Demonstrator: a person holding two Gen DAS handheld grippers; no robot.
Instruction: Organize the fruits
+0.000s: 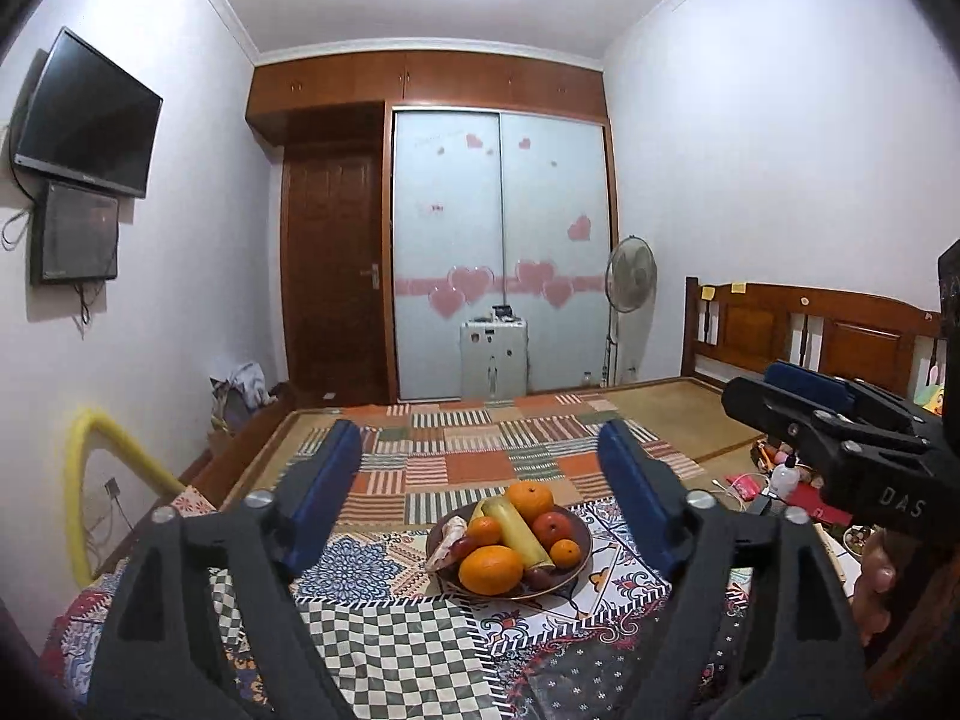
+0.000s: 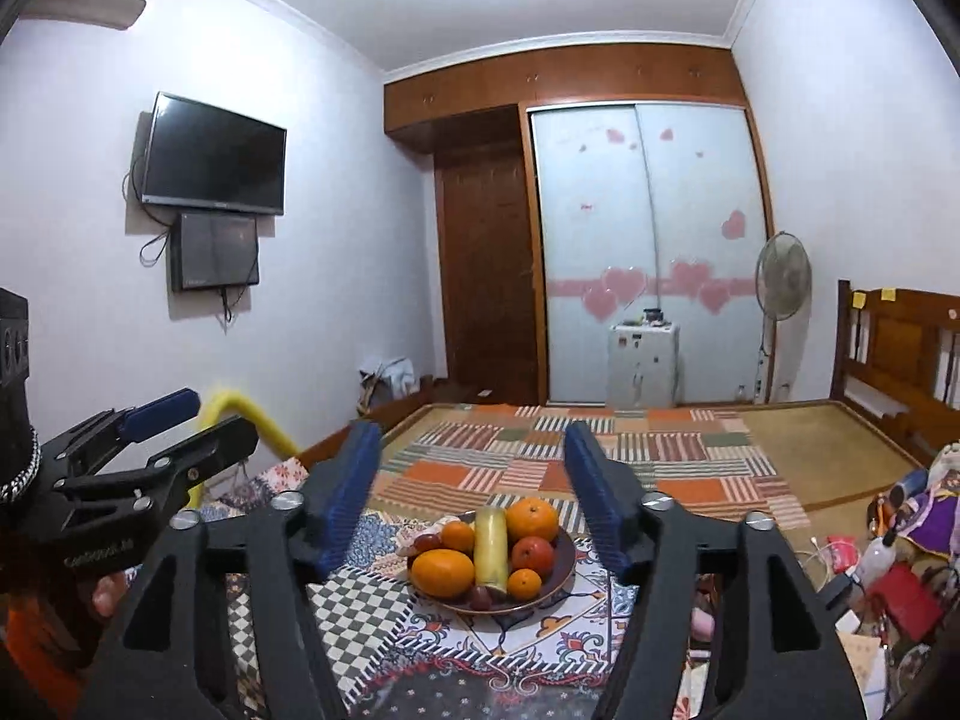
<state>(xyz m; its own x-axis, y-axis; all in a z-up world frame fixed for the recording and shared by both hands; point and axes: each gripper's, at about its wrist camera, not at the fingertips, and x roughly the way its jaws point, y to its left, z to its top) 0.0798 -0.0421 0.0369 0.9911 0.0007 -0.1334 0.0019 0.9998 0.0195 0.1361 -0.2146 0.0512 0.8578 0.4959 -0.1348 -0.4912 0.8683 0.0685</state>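
Note:
A dark plate of fruit sits on the patterned bedspread; it also shows in the right wrist view. It holds oranges, a yellow-green stalk piece, a red apple and small dark red fruits. My left gripper is open and empty, held above and short of the plate. My right gripper is open and empty, likewise above the plate. Each gripper shows in the other's view, the right one and the left one.
The bed is covered with patchwork cloths. Clutter with a bottle and red items lies at the bed's right side. A yellow foam rail stands at the left. A wooden headboard, fan and wardrobe are beyond.

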